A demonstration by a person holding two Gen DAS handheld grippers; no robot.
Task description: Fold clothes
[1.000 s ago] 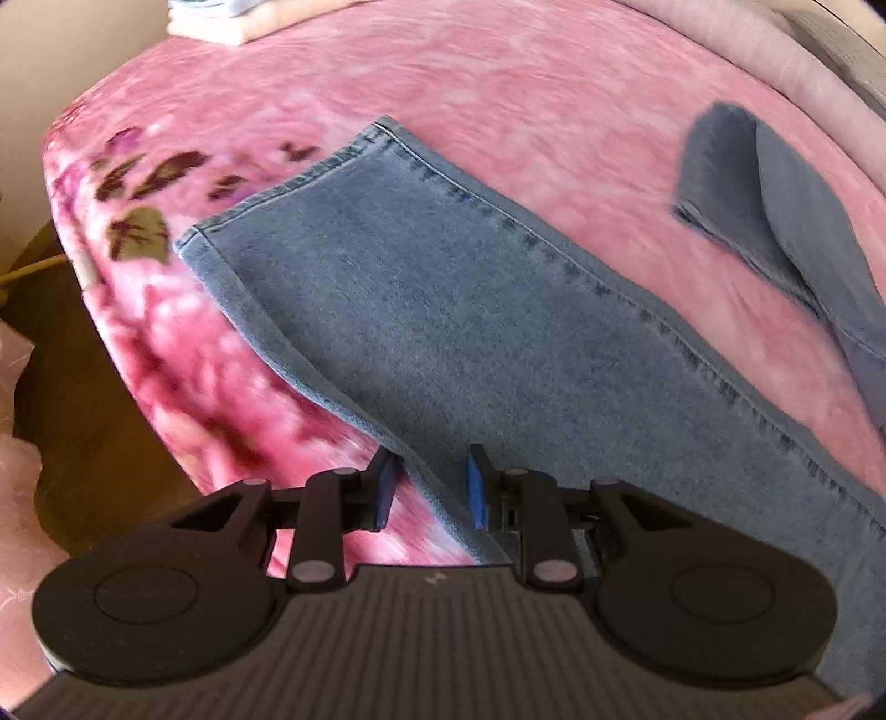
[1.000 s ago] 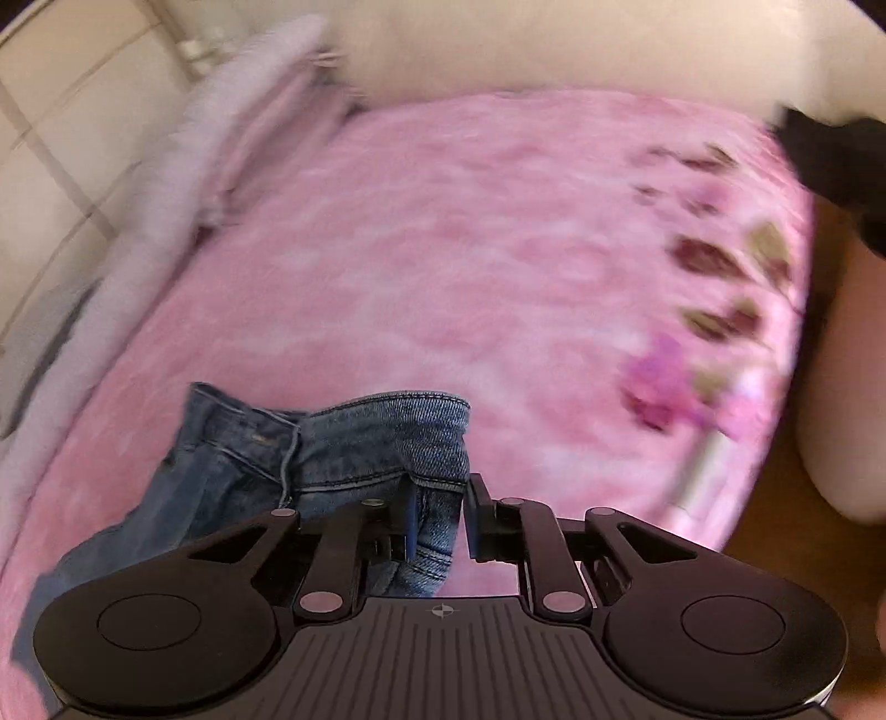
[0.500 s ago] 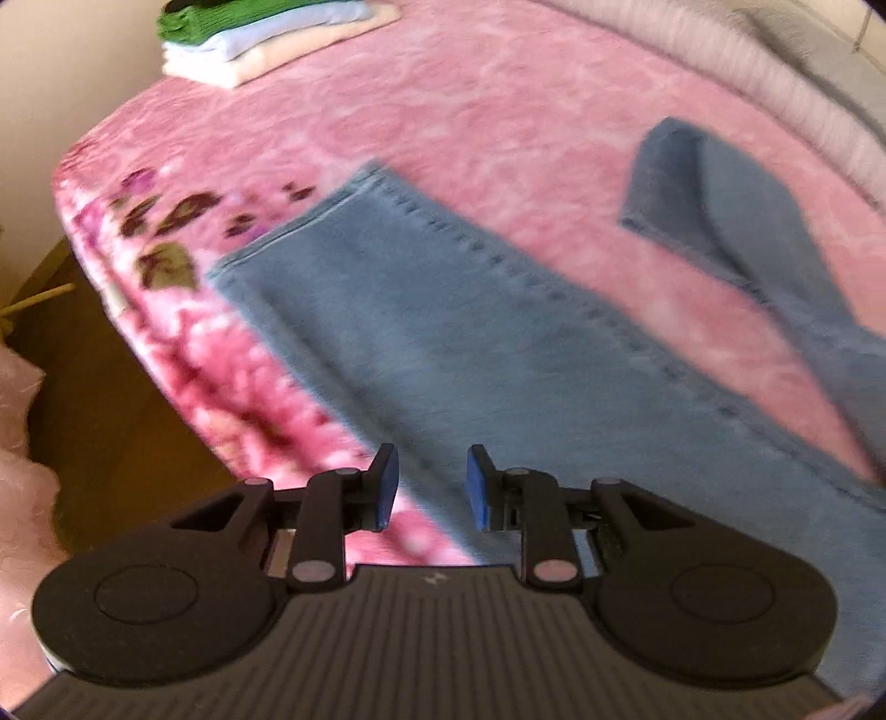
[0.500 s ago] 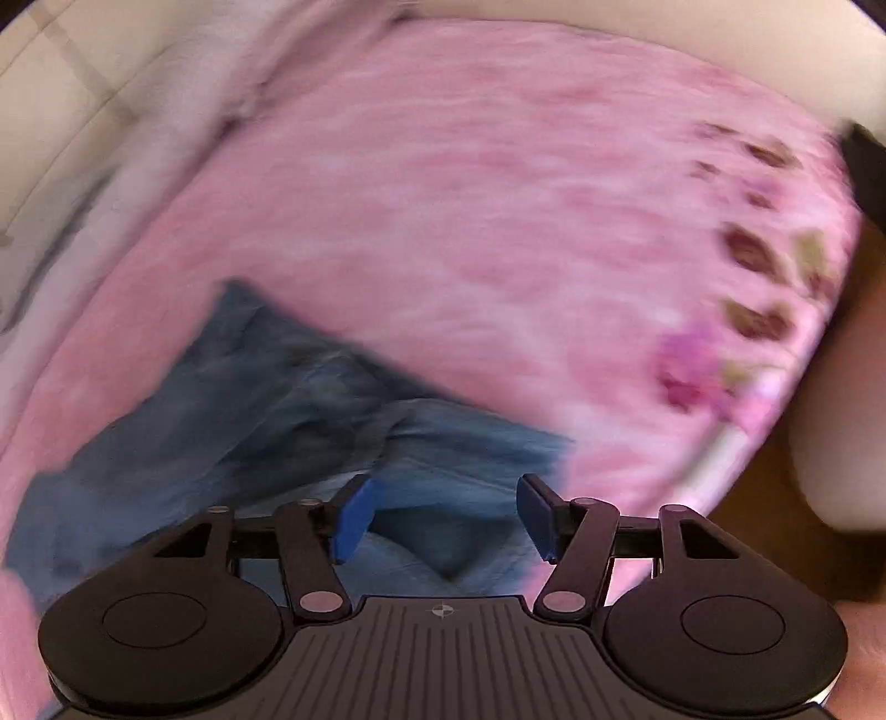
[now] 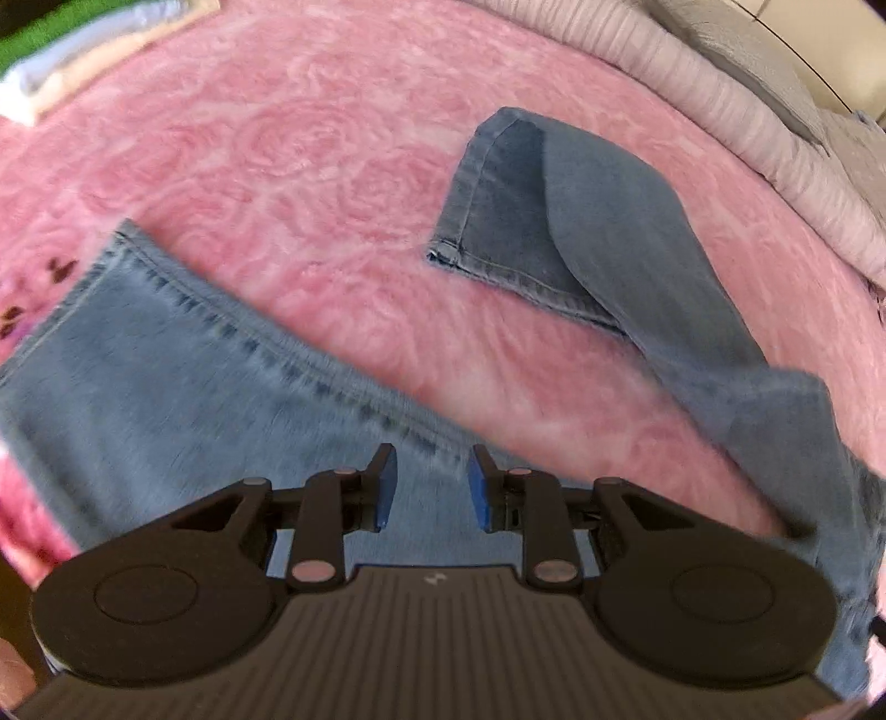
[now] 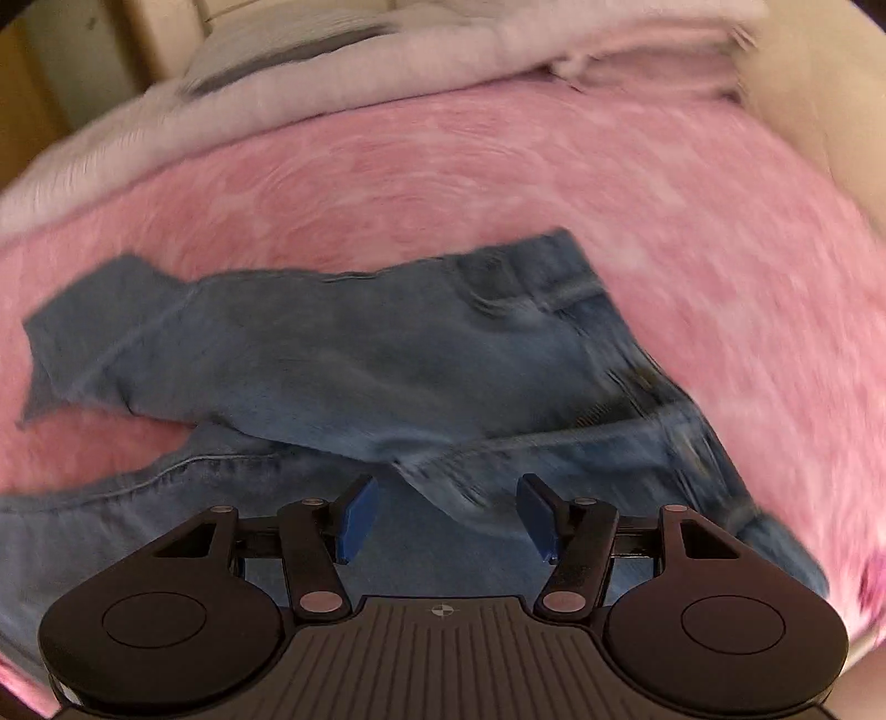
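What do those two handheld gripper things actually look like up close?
Both look alike. The left gripper and the right gripper each have a matte black body with ribbed grooves down the middle, two round black discs at the sides, and jointed black fingers with pale pivot pins. The finger pads are bright blue. A small white mark sits on each body. No cables show.

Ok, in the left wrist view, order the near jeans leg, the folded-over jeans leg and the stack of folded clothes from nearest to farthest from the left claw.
1. Near jeans leg, directly under the left claw.
2. Folded-over jeans leg, upper right.
3. Stack of folded clothes, far upper left corner.
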